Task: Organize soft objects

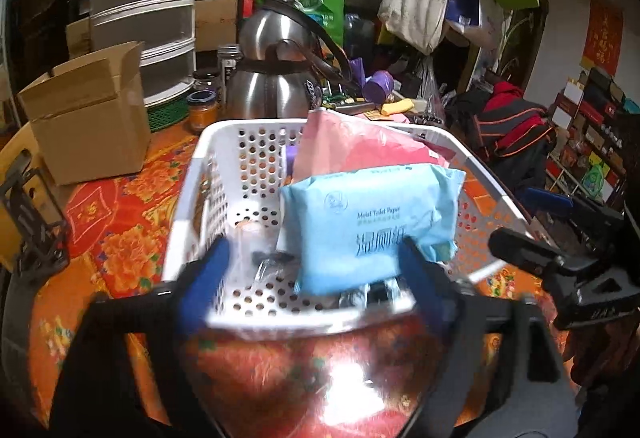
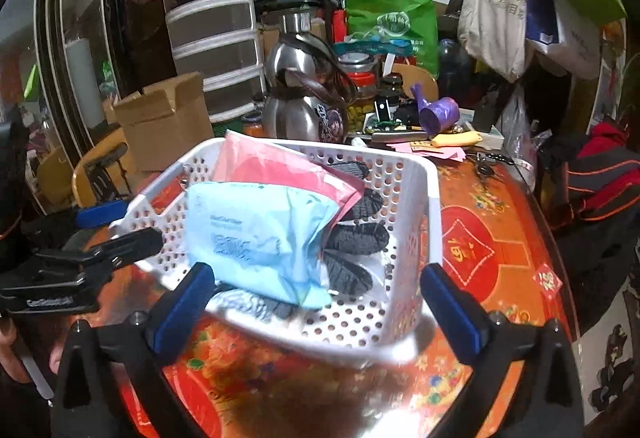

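Left wrist view: my left gripper [image 1: 316,270] is spread wide, holding nothing, over the near rim of the white perforated basket [image 1: 192,182]; the blue moist toilet paper pack [image 1: 368,222] lies inside against a pink packet [image 1: 352,146].

Right wrist view: my right gripper [image 2: 320,302] gapes wide and empty at the basket's [image 2: 420,198] near corner; dark knitted gloves [image 2: 356,234] lie beside the pack [image 2: 256,230].

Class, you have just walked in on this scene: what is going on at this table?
A person holding a gripper in each hand is sorting soft items into a white perforated basket. A light blue pack of moist toilet paper, a pink packet and dark knitted gloves already lie inside. The left gripper and the right gripper both hover open at the basket's near edge, holding nothing.
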A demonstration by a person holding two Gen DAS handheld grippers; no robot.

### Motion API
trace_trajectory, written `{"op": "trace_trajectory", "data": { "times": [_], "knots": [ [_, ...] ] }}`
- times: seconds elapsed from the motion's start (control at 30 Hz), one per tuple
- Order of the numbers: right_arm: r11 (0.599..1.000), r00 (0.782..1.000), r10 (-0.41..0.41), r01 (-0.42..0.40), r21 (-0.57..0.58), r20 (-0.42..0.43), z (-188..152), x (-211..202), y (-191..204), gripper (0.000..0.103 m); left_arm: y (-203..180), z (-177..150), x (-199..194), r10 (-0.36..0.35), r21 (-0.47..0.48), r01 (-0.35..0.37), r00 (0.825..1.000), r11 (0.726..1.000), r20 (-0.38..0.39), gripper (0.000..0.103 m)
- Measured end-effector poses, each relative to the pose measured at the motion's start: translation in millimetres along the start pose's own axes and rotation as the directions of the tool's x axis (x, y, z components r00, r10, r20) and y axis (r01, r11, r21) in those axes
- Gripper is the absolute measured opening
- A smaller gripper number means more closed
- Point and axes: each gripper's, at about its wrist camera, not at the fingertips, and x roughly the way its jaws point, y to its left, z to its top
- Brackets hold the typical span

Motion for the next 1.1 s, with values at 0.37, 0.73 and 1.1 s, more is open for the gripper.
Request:
{"op": "trace_trajectory", "data": {
  "times": [0.37, 0.73, 1.1],
  "knots": [
    [0.994, 0.998, -0.044, 0.048, -0.095, 0.041, -46, -79, 35, 0.103, 9, -50, -101, 0.142, 0.014, -0.144, 0.985, 0.989, 0.097, 0.103],
    [0.996, 0.990, -0.083, 0.085, -0.009, 0.117, -96, -157, 58, 0.103, -5, -103, -209, 0.159, -0.027, -0.156, 0.974, 0.987, 0.164, 0.103],
    [0.994, 0.987, -0.111, 0.110, 0.019, 0.120, -90, -146, 54, 0.103, -27, -107, -205, 0.118, -0.005, -0.118, 0.982, 0.993, 0.149, 0.103]
  ]
}}
